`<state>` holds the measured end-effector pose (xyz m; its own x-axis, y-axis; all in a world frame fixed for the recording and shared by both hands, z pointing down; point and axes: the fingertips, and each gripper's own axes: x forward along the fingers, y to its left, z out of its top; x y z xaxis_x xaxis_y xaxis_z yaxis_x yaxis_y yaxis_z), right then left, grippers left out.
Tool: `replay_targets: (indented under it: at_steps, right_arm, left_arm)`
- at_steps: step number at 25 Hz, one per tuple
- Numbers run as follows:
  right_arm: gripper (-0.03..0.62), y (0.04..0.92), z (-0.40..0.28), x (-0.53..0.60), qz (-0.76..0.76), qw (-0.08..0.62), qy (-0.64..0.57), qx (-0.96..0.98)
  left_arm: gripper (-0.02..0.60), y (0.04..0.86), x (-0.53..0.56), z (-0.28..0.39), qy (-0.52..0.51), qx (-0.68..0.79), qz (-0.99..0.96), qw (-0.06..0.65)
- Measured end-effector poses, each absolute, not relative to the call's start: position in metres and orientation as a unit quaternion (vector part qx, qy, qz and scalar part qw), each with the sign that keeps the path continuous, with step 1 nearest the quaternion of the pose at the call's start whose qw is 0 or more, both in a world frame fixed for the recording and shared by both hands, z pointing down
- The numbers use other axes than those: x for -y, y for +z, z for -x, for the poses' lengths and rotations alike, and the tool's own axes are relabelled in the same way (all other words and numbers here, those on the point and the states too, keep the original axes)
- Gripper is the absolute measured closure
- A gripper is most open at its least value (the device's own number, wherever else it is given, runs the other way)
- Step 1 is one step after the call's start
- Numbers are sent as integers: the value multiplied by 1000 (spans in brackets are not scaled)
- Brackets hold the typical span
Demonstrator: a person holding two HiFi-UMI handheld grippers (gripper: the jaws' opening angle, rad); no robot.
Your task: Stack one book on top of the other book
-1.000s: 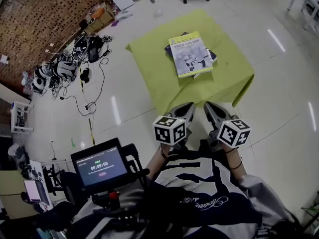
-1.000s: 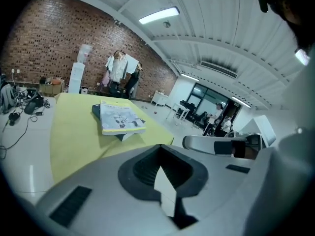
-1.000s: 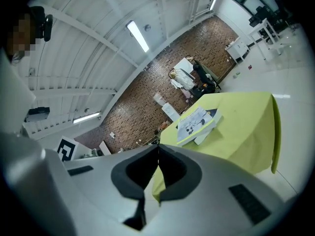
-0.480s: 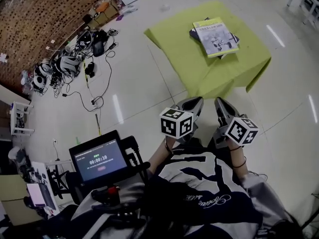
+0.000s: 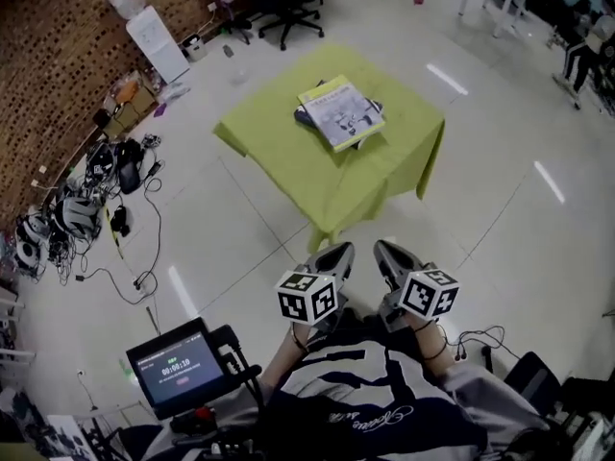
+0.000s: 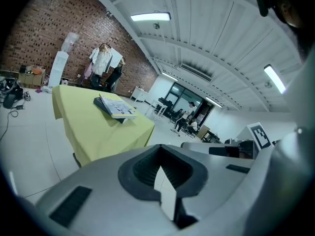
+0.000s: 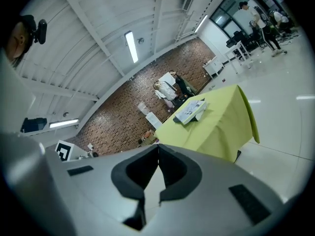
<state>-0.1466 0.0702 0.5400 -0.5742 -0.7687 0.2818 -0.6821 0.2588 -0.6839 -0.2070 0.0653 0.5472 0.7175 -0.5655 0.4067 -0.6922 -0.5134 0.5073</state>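
Two books lie stacked in the middle of the table: a light-covered book point(image 5: 340, 111) rests on a dark book point(image 5: 306, 116) that shows at its edges. The stack also shows as the books point(image 6: 116, 107) in the left gripper view and the books point(image 7: 192, 111) in the right gripper view, far ahead of the jaws. My left gripper point(image 5: 338, 254) and right gripper point(image 5: 386, 251) hang side by side over the floor, short of the table's near corner. Both are shut and hold nothing.
The small table carries a yellow-green cloth point(image 5: 288, 161) that hangs over its edges. Cables and gear point(image 5: 86, 190) litter the floor at left before a brick wall. An office chair point(image 5: 288, 3) stands behind the table. A tablet screen point(image 5: 178, 368) is mounted at lower left.
Both grippers have drawn back together, away from the table, and stayed shut. The head view has swung, so the table looks smaller and farther. The books have not shifted.
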Motion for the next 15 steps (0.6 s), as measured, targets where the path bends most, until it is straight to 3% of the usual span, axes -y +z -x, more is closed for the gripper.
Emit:
replay_targets:
  at_steps: [15]
  right_arm:
    - [606,502,65,-130,486,59,-385,-783]
  left_arm:
    - [577,495,-100,109,64,335,-890,303]
